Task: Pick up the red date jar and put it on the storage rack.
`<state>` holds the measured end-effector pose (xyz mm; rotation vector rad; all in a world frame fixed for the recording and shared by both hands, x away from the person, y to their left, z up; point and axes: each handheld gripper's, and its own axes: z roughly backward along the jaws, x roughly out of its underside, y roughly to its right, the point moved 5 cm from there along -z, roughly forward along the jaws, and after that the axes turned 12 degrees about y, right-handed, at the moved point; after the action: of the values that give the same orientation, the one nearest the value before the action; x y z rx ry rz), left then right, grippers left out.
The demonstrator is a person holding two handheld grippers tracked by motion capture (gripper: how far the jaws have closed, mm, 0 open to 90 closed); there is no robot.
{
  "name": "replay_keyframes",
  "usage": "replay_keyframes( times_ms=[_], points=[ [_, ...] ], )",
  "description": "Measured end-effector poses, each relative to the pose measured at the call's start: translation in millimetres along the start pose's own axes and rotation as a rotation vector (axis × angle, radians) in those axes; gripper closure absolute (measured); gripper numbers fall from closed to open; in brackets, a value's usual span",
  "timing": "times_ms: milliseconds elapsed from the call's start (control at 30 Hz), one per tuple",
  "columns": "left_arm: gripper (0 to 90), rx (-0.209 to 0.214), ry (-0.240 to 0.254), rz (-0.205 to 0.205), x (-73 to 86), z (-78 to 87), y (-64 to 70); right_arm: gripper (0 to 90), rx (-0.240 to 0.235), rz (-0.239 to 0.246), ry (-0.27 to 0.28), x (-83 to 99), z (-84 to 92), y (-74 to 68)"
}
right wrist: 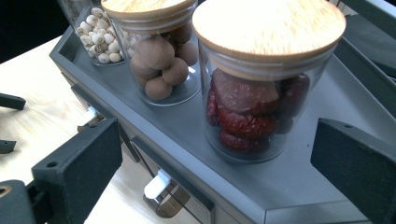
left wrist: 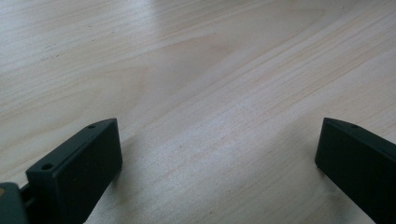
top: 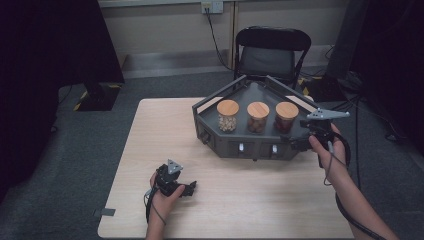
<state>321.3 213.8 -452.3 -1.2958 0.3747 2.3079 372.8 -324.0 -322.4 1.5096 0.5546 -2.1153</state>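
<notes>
At about 7 o'clock on the wooden surface (top: 150, 150), the left tongs (top: 189, 189) are seen resting low, held by the left hand (top: 161, 196); in the left gripper view the jaws stand wide apart with nothing but bare wood grain between them. Toward 1 o'clock a dark grey tray (top: 220, 142) is set, and in it three glass jars with wooden lids are lined up in a row: from the left, a jar of pale seeds (top: 227, 116), a jar of brown round nuts (top: 258, 117) and a jar of red dates (top: 286, 117), each upright and apart from its neighbour. At the tray's 3 o'clock end the right tongs (top: 296, 141) are held by the right hand (top: 327, 150), just beside the tray wall. In the right gripper view the jar of red dates (right wrist: 261, 88) is framed between the two jaws, which are spread wide and touch nothing; the jar stands ahead of them, long axis vertical, with the jar of brown round nuts (right wrist: 161, 56) and the jar of pale seeds (right wrist: 100, 35) farther off toward 10 o'clock. The date jar is judged to be the thing reached for: it lies straight ahead of the right tongs, and the right hand is far nearer to it than the left. A short forward advance followed by a closing about the glass wall would seem to be called for.
</notes>
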Motion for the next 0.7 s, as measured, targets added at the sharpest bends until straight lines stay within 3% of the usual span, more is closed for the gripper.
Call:
replay_keyframes(
  times_ms=[700],
  points=[
    [0.2, 0.0, 0.0, 0.0, 0.0, 0.0, 0.0, 1.2, -0.023, -0.006, 0.028, 13.6, 14.1, -8.5]
  ],
)
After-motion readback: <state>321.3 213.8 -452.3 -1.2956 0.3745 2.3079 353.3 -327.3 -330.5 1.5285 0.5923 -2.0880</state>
